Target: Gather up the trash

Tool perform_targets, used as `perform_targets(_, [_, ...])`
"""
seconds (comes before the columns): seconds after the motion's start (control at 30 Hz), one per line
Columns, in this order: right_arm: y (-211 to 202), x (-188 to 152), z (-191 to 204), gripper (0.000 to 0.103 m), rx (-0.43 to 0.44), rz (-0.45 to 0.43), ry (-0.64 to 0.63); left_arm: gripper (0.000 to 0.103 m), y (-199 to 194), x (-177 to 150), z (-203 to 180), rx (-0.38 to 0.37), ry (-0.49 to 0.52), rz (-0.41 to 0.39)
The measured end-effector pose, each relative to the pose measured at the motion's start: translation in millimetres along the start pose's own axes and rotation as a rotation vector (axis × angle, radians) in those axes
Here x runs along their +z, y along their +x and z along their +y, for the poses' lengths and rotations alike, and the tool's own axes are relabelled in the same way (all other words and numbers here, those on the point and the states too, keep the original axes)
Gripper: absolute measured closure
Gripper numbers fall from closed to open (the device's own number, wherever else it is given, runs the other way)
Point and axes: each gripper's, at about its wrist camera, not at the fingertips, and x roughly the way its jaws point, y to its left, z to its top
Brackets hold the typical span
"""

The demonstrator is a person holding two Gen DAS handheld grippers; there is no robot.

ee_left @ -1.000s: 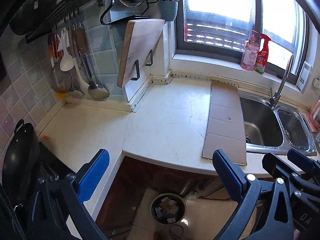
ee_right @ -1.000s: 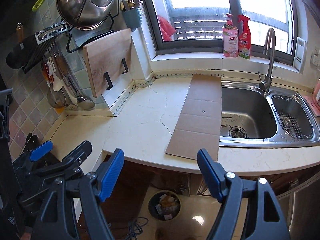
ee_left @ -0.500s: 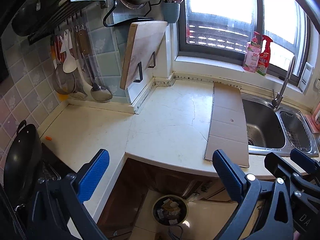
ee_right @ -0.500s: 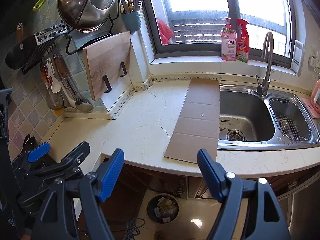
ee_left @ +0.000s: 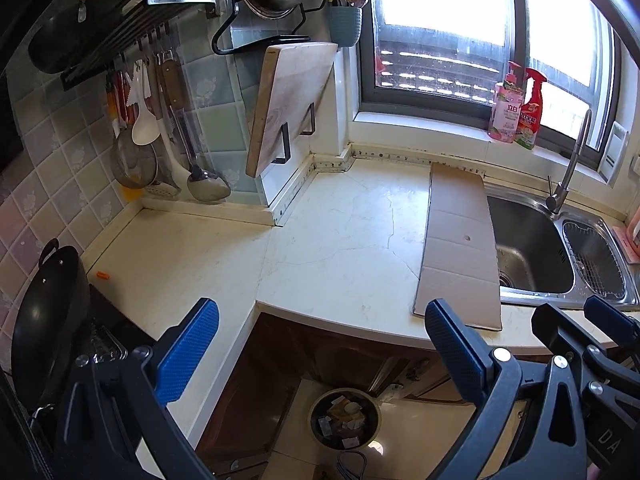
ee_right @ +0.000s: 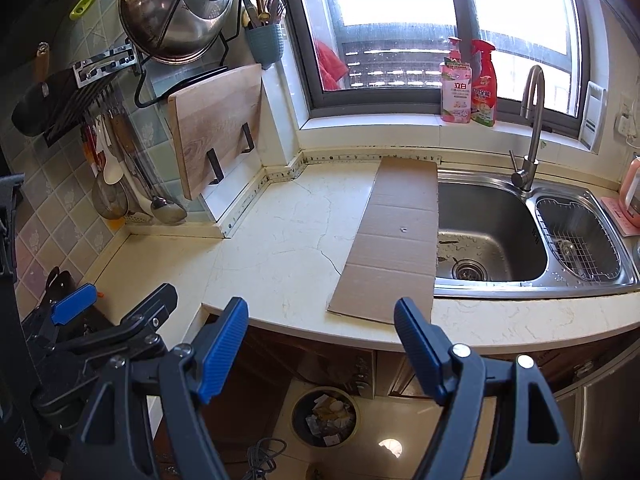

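Our left gripper [ee_left: 320, 344] and right gripper [ee_right: 320, 340] both hold their jaws wide apart with nothing between them. Over the last second both have drawn back a little from the table [ee_left: 340, 248], which stays bare but for the cardboard sheet [ee_right: 396, 248] at 12 o'clock. The trash bin [ee_right: 325, 416] at 6 o'clock already holds scraps, so collecting looks nearly done

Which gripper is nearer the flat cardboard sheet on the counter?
Right. The right gripper hangs open just before the cardboard sheet; the left gripper, also open, sits farther left, near the wok.
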Motion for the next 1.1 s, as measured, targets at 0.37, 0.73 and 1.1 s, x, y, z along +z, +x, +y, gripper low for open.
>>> perform_targets(0.37, [-4.7,-6.0,-4.5,0.027,-0.002,0.003,0.002,0.001,-2.7,-3.8,-1.4,0.003,0.003,0.006])
perform_targets(0.73, [-17.4,-13.3,-21.6,0.027,0.017,-0.003,-0.007,0.001,-14.3,-13.6,-10.8,0.022,0.007,0.001])
perform_targets(1.1, [-19.5,-22.4,-44.3,0.027,0.054,0.03,-0.025,0.001,-23.6,-30.1,-29.6,0.066,0.0,0.024])
